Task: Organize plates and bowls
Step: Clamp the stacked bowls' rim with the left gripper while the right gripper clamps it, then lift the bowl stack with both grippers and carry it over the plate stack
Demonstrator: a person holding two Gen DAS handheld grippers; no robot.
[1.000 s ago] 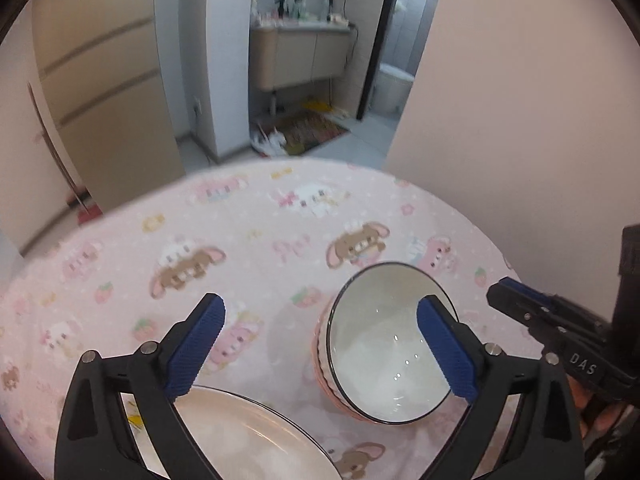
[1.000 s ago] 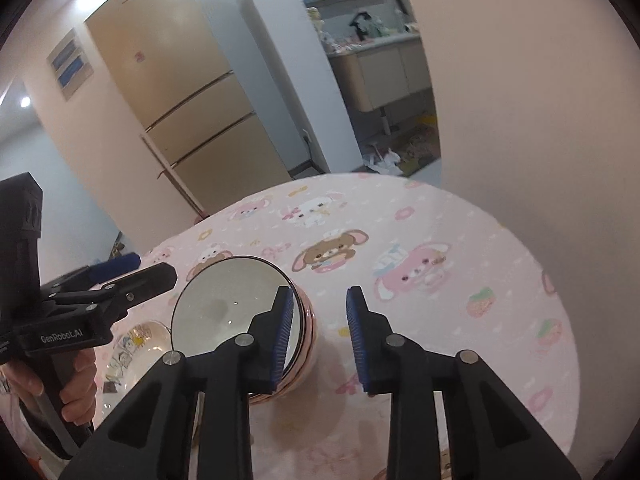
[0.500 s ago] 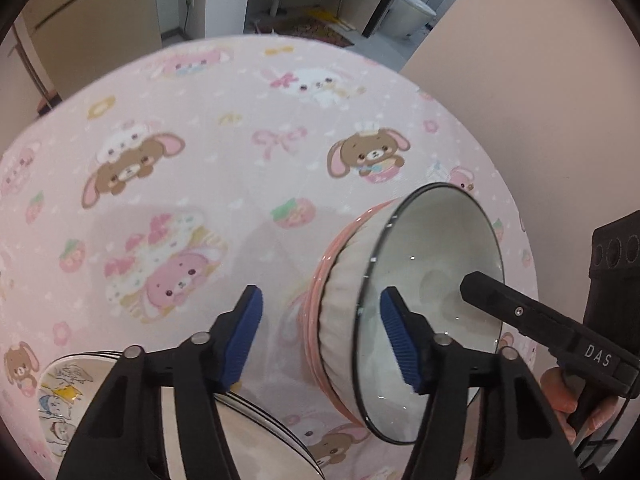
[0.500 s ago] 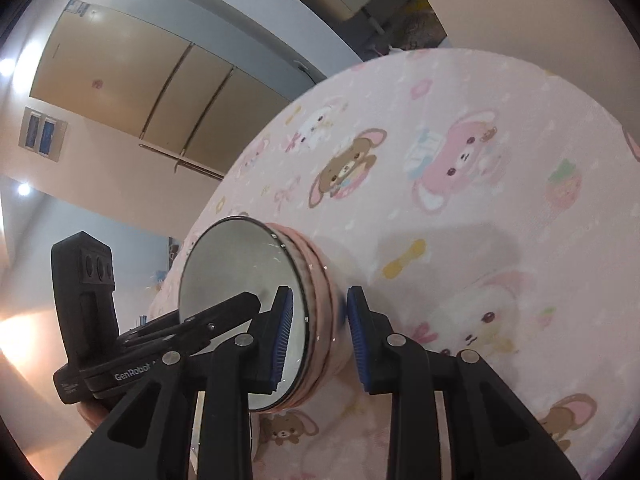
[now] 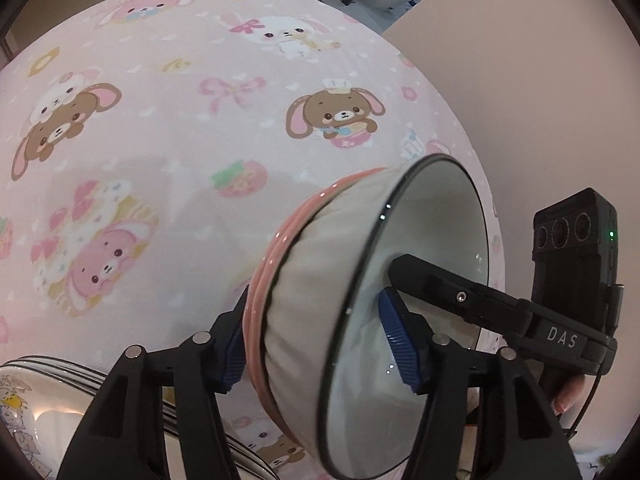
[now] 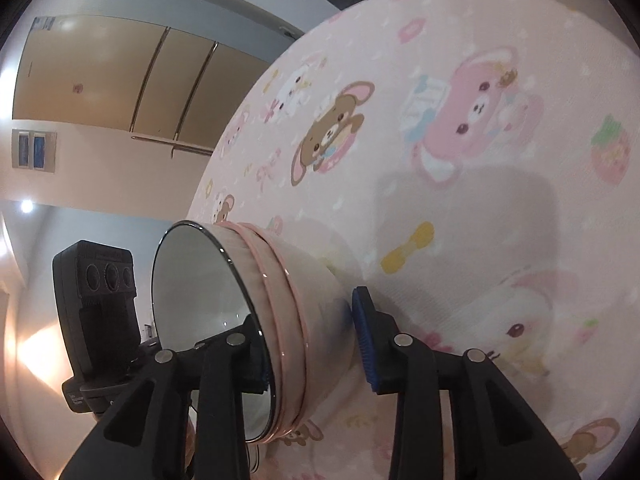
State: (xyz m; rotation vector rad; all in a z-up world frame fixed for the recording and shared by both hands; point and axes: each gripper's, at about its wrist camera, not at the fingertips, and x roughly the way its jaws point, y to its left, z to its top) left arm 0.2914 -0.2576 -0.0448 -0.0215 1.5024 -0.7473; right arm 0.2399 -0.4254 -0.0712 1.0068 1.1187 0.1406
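A stack of bowls stands on the pink cartoon tablecloth [image 5: 168, 128]: a white bowl with a dark rim [image 5: 404, 320] nested in pink bowls [image 5: 264, 280]. It also shows in the right wrist view [image 6: 224, 312], with the pink bowls [image 6: 308, 312] under it. My left gripper [image 5: 316, 344] straddles the stack's near wall, one blue pad inside the white bowl, one outside, and looks closed on it. My right gripper [image 6: 312, 340] straddles the opposite wall; its right pad [image 6: 364, 340] stands just off the pink bowl.
A plate with cartoon prints and dark rim lines [image 5: 36, 404] lies at the lower left in the left wrist view. A beige wall [image 5: 540, 80] rises close behind the table's right edge. Cabinets [image 6: 120, 80] stand beyond the table.
Both grippers came down onto the bowl stack from either side. The left jaws narrowed around the stack's wall. The right gripper slid one finger inside the white bowl.
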